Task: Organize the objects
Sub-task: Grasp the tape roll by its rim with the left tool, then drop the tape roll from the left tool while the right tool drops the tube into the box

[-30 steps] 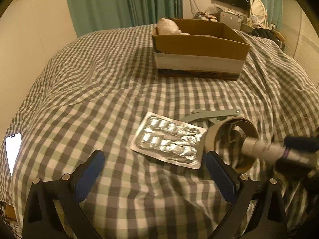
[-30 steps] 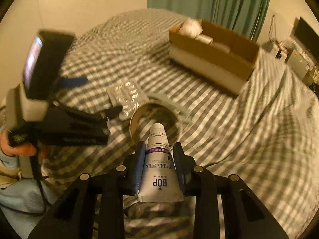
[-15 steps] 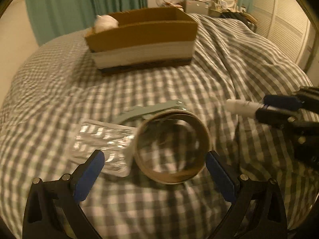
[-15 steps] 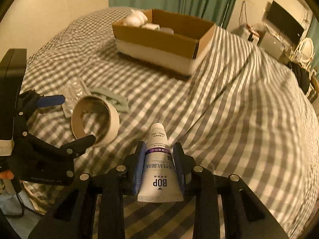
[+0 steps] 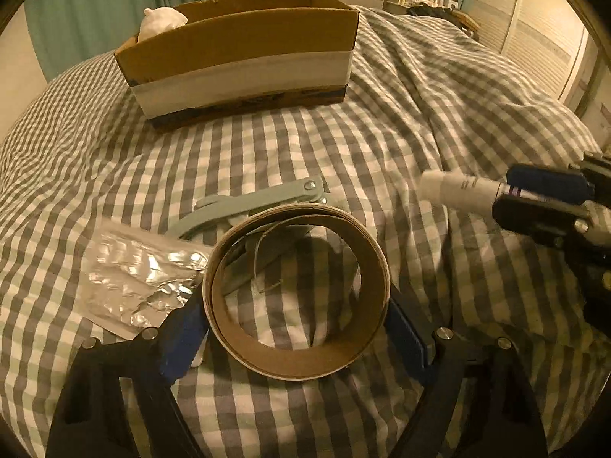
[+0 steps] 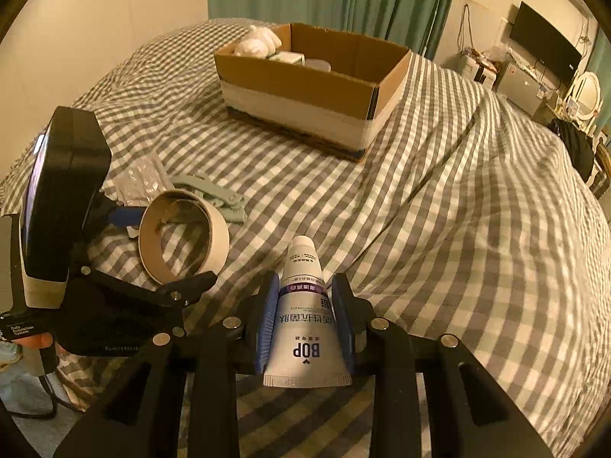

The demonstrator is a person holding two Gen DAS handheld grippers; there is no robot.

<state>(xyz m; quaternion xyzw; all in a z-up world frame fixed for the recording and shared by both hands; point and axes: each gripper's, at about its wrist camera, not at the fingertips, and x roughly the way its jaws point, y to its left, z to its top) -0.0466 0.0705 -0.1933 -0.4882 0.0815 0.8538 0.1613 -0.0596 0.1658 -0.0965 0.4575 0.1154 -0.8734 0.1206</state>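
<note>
Claw work first: the left claw [image 5: 296, 337] is spread wide with its blue pads flanking the cardboard tape ring [image 5: 298, 290], one on either side of the rim; whether the pads press the ring yet I cannot tell from these views. The right claw [image 6: 305, 320] is clenched on a white toothpaste tube [image 6: 305, 328], cap pointing forward toward the cardboard box [image 6: 305, 91].

Taking the box as the landmark: it sits on the checked bedspread [image 6: 458, 210], open-topped, and already holds a crumpled white bundle [image 6: 257, 42] at one end plus a couple of pale items beside it that are too small to name. So some sorting looks done. Left outside, all in a cluster in front of the box and nearer the left claw, are the ring, a foil blister pack [image 5: 141, 278] just beside it and partly under that claw's near pad, and a pale green hinged tool [image 5: 259, 202] whose handles run under the ring's far edge. The tube is in the air, well short of the box.

The ring is stiff brown card, thin-walled and hollow, likely to flex if squeezed hard. The blister pack is crinkled, shiny and flat. The tool is matte plastic with a metal rivet. The tube is smooth and soft-bodied, and the bedspread is rumpled.
</note>
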